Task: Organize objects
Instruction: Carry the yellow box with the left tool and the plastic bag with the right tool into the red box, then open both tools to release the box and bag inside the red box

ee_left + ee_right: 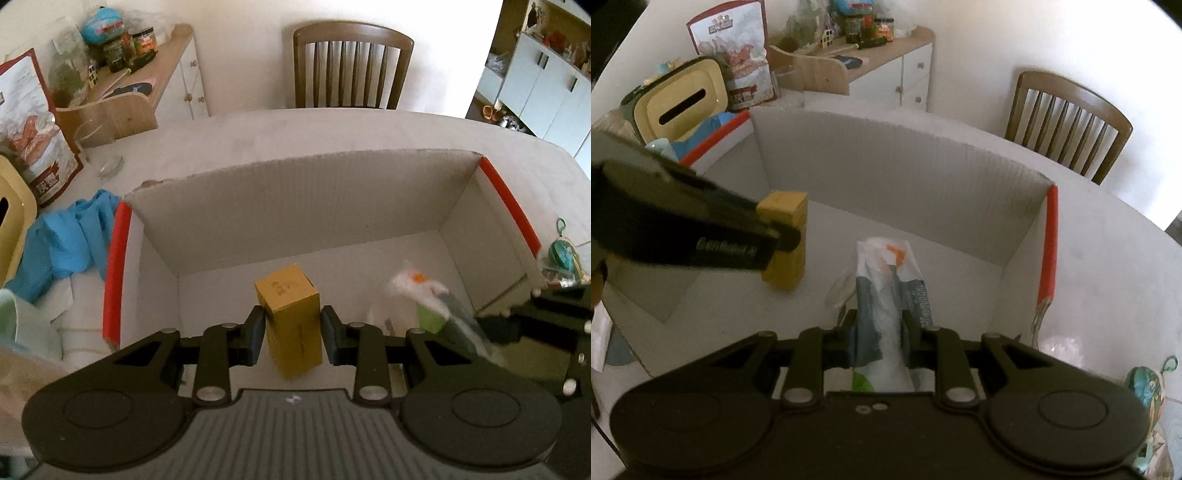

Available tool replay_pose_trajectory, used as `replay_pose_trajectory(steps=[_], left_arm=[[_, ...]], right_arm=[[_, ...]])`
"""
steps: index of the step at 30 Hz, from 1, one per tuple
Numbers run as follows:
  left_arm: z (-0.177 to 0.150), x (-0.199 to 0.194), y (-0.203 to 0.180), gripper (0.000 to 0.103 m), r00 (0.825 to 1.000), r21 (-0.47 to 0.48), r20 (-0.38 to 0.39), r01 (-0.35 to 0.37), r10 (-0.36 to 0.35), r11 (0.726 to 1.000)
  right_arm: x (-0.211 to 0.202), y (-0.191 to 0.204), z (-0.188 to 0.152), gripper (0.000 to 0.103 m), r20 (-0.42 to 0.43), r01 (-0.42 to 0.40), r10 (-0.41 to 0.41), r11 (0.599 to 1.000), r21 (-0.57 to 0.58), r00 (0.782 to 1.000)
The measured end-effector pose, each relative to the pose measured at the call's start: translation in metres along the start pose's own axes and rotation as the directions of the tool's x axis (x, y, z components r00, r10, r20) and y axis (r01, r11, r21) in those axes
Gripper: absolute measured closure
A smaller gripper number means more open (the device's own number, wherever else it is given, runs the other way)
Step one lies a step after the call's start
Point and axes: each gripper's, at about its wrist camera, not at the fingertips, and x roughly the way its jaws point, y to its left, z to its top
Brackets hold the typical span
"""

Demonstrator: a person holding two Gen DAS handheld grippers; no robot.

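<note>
Our left fingers [293, 332] pinch a small yellow box [291, 314] by its two long sides, about halfway up. It looks like thin card, so we think it is light and stiff but could dent if we squeeze hard. The flat sides are a good place to hold it. It hangs over the floor of the big box [303, 206], near the middle.

Our right fingers [879, 339] pinch a soft pack [886, 288] in crinkly plastic, white and grey-blue with orange marks. We think it is light and squashy, and the plastic may be slippery, so it could slide out. Holding it around the fat middle, as we do now, seems best. It points into the big box too, on the right side. A clear round thing lies just beside it, too faint to tell what it is.

The big box is open on top, with pale ribbed walls and red edges [117, 273]. Its floor is flat and mostly bare, so both things have room.

The big box sits on a pale table [332, 133]. To the left lie a blue cloth [62, 243], a glass [99, 155] and a red bag [33, 129]. Behind the table stand a chair [351, 62] and a white cupboard [184, 81] with jars on top.
</note>
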Motion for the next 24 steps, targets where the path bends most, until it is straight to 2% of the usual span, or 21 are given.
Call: replay_pose_trajectory(steps=[6,13,20,24], left_arm=[[0.012,0.011,0.002,0.071,1.000,-0.018,-0.003,0.001,-0.001,1.000],[0.016,0.024,0.004,0.071,1.000,-0.045,-0.025,-0.011,0.009,0.999],[0.011,0.008,0.003,0.070,1.000,-0.052,0.000,-0.011,0.011,0.999],[0.009,-0.008,-0.001,0.063,0.999,-0.048,0.029,-0.012,0.013,0.999]], right_arm=[[0.005,0.001,-0.006,0.079,-0.023,0.009,-0.009,1.000,-0.001,1.000],[-0.008,-0.002,-0.009,0.070,0.013,-0.010,0.010,1.000,0.001,1.000],[-0.034,-0.012,-0.011,0.066,0.068,-0.034,0.031,0.998,0.045,0.997],[-0.048,-0.020,-0.010,0.065,0.092,-0.058,0.051,0.995,0.080,0.994]])
